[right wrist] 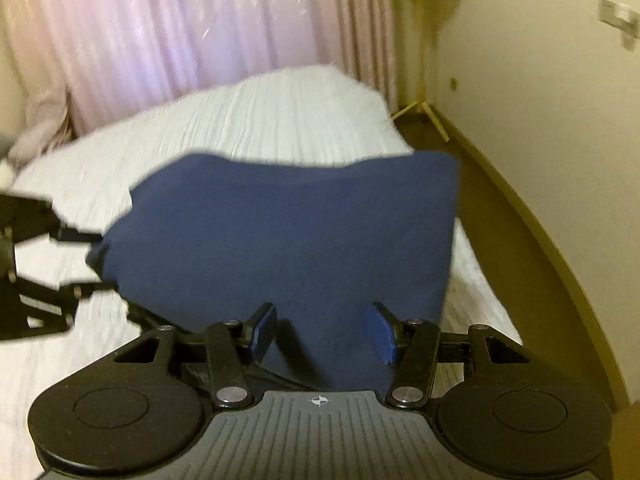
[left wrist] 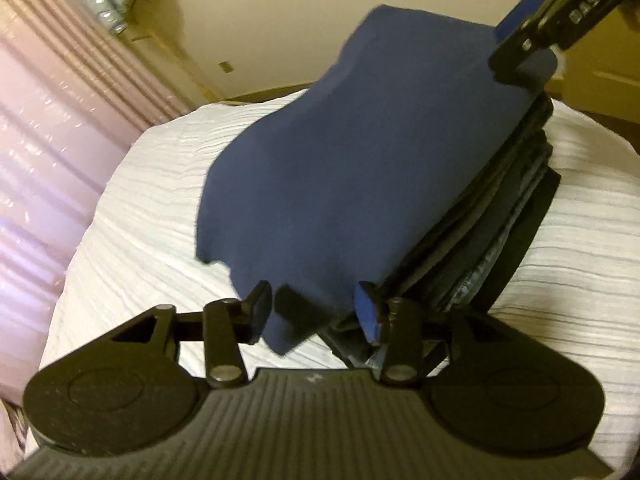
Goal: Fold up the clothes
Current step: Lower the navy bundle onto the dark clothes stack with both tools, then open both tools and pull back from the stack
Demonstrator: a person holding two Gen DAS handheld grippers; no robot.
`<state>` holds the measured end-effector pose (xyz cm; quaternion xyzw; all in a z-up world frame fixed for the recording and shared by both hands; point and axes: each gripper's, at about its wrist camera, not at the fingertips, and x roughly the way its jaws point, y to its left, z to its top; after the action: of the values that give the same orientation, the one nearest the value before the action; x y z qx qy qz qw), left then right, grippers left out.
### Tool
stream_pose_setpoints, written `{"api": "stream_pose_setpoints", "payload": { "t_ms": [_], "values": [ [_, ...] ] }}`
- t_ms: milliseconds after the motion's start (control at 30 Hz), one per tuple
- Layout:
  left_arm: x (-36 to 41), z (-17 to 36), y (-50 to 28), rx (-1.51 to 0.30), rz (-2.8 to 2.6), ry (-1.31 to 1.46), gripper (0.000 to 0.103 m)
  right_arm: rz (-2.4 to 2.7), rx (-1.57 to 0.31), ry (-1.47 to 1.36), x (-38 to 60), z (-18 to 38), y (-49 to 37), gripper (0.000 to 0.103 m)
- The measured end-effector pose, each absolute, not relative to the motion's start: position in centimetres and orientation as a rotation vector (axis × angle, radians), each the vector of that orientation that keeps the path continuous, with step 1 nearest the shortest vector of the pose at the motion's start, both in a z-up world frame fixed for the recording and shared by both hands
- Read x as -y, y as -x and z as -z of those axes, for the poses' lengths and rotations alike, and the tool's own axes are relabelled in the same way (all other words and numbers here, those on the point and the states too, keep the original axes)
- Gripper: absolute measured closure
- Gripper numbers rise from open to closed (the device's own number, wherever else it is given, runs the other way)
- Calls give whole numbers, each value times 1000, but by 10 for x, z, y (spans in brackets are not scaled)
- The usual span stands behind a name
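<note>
a folded navy cloth (left wrist: 352,152) sits mid-frame atop a stack of dark clothes (left wrist: 492,240) on the white bed (left wrist: 132,240). the left gripper (left wrist: 316,316) and right gripper (right wrist: 324,332) both stand apart, straddling its edge, not pinching. risk: a finger snags the loose corner and undoes the fold.

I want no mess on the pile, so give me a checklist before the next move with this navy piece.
1. Navy garment lies on the dark folded stack: ok.
2. Left gripper pads clear of cloth: cannot tell; fabric sits between open jaws.
3. Right gripper released: cannot tell; cloth between its jaws too.
4. Garment edges squared with stack: not ok; the near corner droops.
5. Stack rests on the white bedcover: ok.
</note>
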<state>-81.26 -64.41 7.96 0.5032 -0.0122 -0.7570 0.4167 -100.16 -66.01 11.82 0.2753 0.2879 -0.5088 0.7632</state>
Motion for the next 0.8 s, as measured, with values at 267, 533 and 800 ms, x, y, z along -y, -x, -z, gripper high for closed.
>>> {"api": "stream_pose_setpoints", "payload": {
  "t_ms": [267,533,800],
  "values": [
    [596,-78,791,-265,1766,-1152,21,1191,-550,-703,587,-117,1016,17],
    [561,-69,767,-663,1639,-969,19,1253,-614,-857,540,-96,1009,17],
    [532,-87,756,-647,1818,-924,19,1375,-590,-844,515,-112,989,17]
  ]
}}
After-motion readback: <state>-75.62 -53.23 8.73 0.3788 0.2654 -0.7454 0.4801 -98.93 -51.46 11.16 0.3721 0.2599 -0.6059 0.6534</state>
